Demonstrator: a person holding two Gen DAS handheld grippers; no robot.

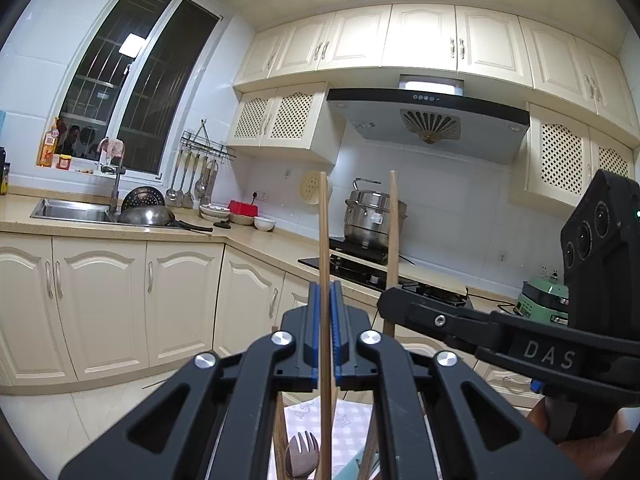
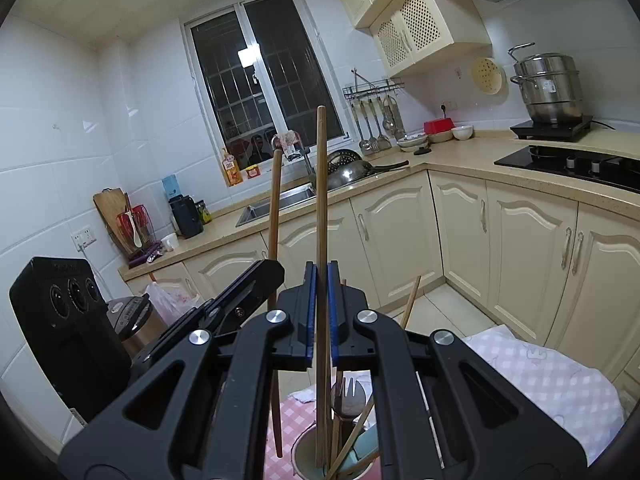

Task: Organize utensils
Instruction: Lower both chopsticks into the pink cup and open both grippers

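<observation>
Two wooden chopsticks stand nearly upright, one pinched in each gripper. The left gripper (image 1: 325,308) has its fingers pressed onto a chopstick (image 1: 323,232), and the right gripper (image 2: 320,296) pinches the other chopstick (image 2: 321,184) the same way. Each stick's long axis runs straight up and down, with its lower end hanging over or inside the holder cup (image 2: 304,454) directly below the fingers. The right-hand stick seems already to reach into the cup; the left one hangs just beside it. A spork (image 2: 347,394) and more slanted sticks crowd the cup and could block the way down. The cup stands on a checked cloth (image 2: 540,376); bench and sink lie well beyond.
</observation>
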